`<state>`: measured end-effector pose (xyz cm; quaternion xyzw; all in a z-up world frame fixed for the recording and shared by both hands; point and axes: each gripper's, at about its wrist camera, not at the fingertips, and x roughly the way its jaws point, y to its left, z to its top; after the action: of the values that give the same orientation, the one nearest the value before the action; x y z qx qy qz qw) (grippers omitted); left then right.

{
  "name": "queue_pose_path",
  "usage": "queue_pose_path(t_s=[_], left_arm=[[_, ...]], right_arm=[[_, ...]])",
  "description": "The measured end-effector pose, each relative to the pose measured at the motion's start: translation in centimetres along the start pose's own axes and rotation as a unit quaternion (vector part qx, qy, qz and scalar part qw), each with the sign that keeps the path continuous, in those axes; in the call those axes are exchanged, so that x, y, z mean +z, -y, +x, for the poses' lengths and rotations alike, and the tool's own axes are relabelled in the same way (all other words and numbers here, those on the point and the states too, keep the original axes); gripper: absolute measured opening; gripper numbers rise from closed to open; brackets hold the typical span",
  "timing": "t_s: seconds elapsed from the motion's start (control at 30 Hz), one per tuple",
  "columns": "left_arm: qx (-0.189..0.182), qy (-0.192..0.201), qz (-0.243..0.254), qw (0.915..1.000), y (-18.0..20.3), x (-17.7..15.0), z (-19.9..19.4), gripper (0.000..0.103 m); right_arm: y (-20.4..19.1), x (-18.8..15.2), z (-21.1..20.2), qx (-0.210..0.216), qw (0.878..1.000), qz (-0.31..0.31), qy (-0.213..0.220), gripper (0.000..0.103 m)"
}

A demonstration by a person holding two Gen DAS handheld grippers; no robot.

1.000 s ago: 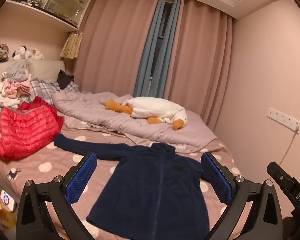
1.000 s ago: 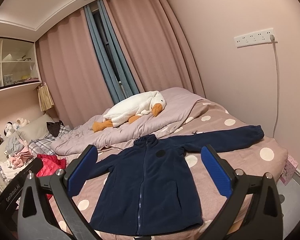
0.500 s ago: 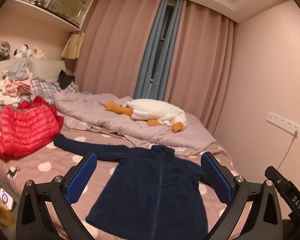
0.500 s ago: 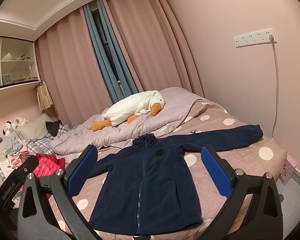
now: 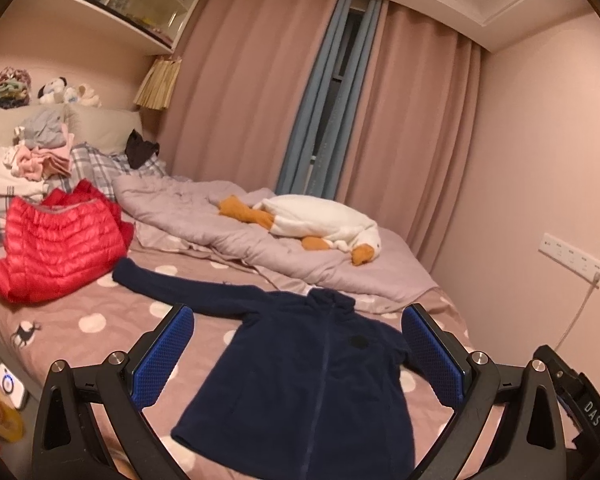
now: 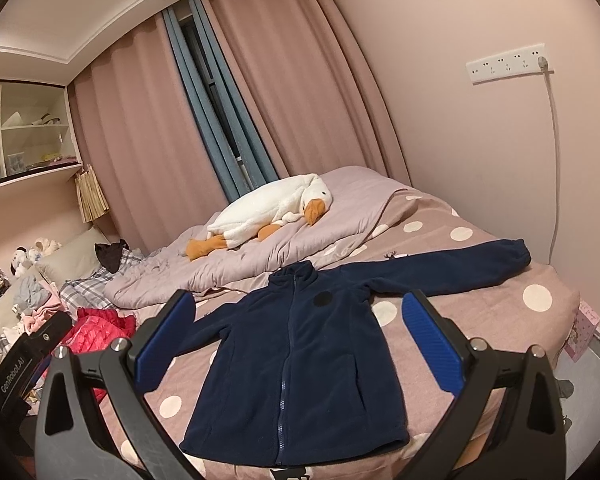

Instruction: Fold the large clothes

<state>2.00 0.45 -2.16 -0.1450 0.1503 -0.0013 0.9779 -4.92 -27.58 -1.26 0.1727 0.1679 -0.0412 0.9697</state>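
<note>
Two labels readable: "GenRobot.AI" on left tongs (image 6: 24, 364), "DAS" on right tongs (image 5: 580, 400).

White goose plush (image 5: 320, 224) on lilac quilt (image 5: 220, 224), red puffer jacket (image 5: 60, 248), pink curtains (image 5: 240, 100)

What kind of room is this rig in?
A home bedroom, most likely: a bed with a polka-dot sheet, pillows at its head, a goose plush toy, and curtains.
</note>
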Motion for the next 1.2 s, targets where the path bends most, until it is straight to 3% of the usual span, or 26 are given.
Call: queue_pose_path(t_s=[0.37, 0.43, 0.47, 0.57, 0.63, 0.7, 0.83, 0.93, 1.0, 1.07, 1.13, 1.2], left_arm=[[0.017, -0.049, -0.021, 0.9984, -1.7, -0.9, 4.6, 0.103], [0.024, -0.059, -0.017, 0.9978, -2.2, -1.1, 6.2, 0.103], [0.023, -0.066, -0.017, 0.9974, -2.5, -1.1, 6.7, 0.103], [0.02, -0.098, -0.031, 0.9945, -4.6, -1.4, 9.7, 0.103], [0.026, -0.107, -0.037, 0.9933, -6.4, -1.3, 11.7, 0.103], [0.022, -0.105, -0.041, 0.9934, -8.5, -1.0, 13.7, 0.103], [0.019, -0.089, -0.097, 0.9911, -14.5, 0.6, 18.1, 0.103], [0.026, -0.097, -0.156, 0.9826, -20.2, 1.8, 22.6, 0.103], [0.049, -0.114, -0.197, 0.9724, -23.1, 1.9, 24.9, 0.103], [0.093, -0.117, -0.236, 0.9602, -26.3, 1.8, 26.9, 0.103], [0.106, -0.108, -0.244, 0.9578, -28.6, 1.5, 28.4, 0.103], [0.123, -0.121, -0.245, 0.9539, -30.6, 1.0, 30.5, 0.103]], right_arm=[[0.6, -0.6, 5.3, -0.005, 0.999, 0.016, -0.044, 0.103], [1.0, -0.8, 6.4, 0.02, 0.999, 0.035, -0.036, 0.103], [1.7, -1.0, 7.3, 0.056, 0.996, 0.064, -0.028, 0.103], [3.8, -1.4, 10.4, 0.135, 0.981, 0.132, -0.051, 0.103], [5.7, -1.7, 12.8, 0.152, 0.972, 0.17, -0.063, 0.103], [7.5, -1.6, 14.6, 0.121, 0.975, 0.179, -0.058, 0.103], [12.3, -0.2, 17.9, 0.045, 0.984, 0.169, -0.021, 0.103], [17.6, 0.7, 19.8, -0.037, 0.978, 0.201, 0.032, 0.103], [21.3, 1.1, 21.6, -0.097, 0.97, 0.221, 0.026, 0.103], [24.6, 1.1, 23.1, -0.121, 0.966, 0.228, 0.01, 0.103], [26.8, 1.0, 24.0, -0.117, 0.967, 0.226, -0.002, 0.103], [28.9, 0.8, 24.1, -0.147, 0.963, 0.226, -0.004, 0.103]])
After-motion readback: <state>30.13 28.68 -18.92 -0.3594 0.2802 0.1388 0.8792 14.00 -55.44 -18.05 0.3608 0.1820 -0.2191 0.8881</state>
